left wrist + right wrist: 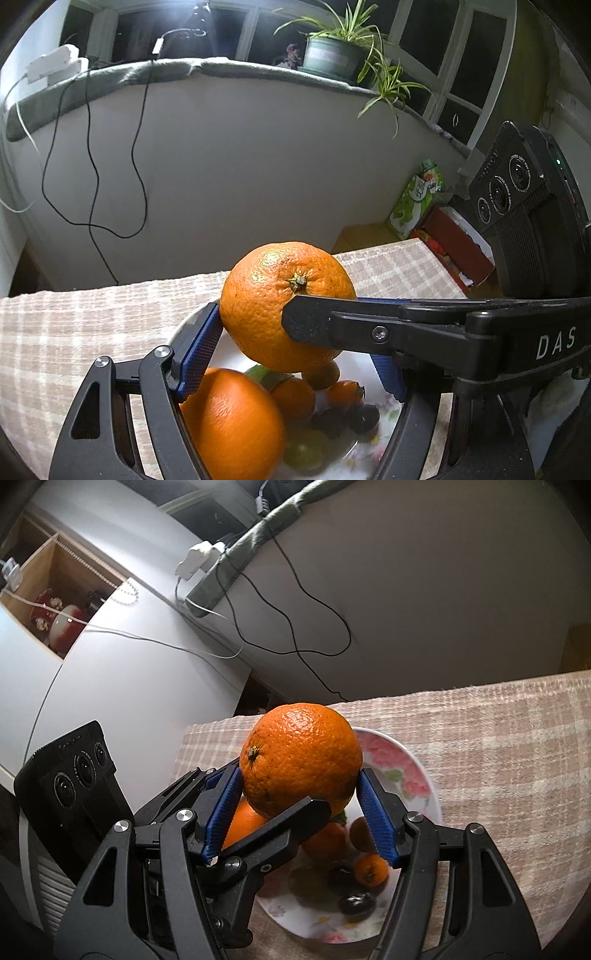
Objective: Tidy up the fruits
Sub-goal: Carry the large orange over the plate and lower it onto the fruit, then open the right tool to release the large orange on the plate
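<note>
A large orange (273, 310) is held above a white floral plate (406, 771) of fruit. Both grippers close on it from opposite sides. My left gripper (295, 350) grips it with blue pads (201, 350). My right gripper (299, 819) grips the same orange (301, 755) between its blue pads (376, 819). The right gripper's black finger (332, 325) crosses the front of the orange in the left wrist view. On the plate lie a second large orange (232, 421), small tangerines (371, 869), dark fruits (354, 902) and green fruit (304, 448).
The plate sits on a table with a beige checked cloth (498, 760). A white wall with black cables (92, 177) is behind the table. A potted plant (332, 55) stands on the sill. Boxes (417, 199) lie on the floor at the right.
</note>
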### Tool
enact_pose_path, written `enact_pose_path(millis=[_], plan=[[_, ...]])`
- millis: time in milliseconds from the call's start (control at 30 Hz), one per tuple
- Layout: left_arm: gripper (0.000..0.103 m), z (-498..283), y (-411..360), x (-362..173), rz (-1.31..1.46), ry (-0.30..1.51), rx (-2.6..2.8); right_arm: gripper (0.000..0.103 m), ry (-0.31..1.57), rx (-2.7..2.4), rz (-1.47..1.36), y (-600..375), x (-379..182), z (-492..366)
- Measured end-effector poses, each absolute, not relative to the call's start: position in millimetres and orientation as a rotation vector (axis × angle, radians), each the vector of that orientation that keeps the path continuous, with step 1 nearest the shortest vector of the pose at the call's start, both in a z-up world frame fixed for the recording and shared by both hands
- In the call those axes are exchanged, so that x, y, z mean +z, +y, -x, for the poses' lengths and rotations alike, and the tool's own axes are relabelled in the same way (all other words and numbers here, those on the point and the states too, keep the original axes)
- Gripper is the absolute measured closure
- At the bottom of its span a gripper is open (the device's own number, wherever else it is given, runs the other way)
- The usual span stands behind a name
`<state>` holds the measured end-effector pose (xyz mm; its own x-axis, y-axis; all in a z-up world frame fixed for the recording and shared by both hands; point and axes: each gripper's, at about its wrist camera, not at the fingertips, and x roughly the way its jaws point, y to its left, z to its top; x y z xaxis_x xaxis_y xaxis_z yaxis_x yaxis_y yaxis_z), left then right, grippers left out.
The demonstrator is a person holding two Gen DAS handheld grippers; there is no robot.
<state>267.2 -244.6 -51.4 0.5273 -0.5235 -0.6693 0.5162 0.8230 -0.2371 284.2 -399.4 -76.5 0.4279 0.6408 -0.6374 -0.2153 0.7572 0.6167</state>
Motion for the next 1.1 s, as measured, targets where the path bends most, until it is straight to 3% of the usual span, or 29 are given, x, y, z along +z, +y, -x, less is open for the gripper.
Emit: enact_pose_path(millis=[733, 1100], plan=[[0.028, -274.9, -257.8, -63.4, -0.039, 0.849, -0.6, 0.036, 1.042, 0.542, -0.518, -406.5, -89.5, -292.5], [0.03, -266.7, -262.7, -59.7, -0.081, 0.832, -0.594, 0.036, 1.0, 0.507, -0.496, -415.3, -69.5, -289.1]])
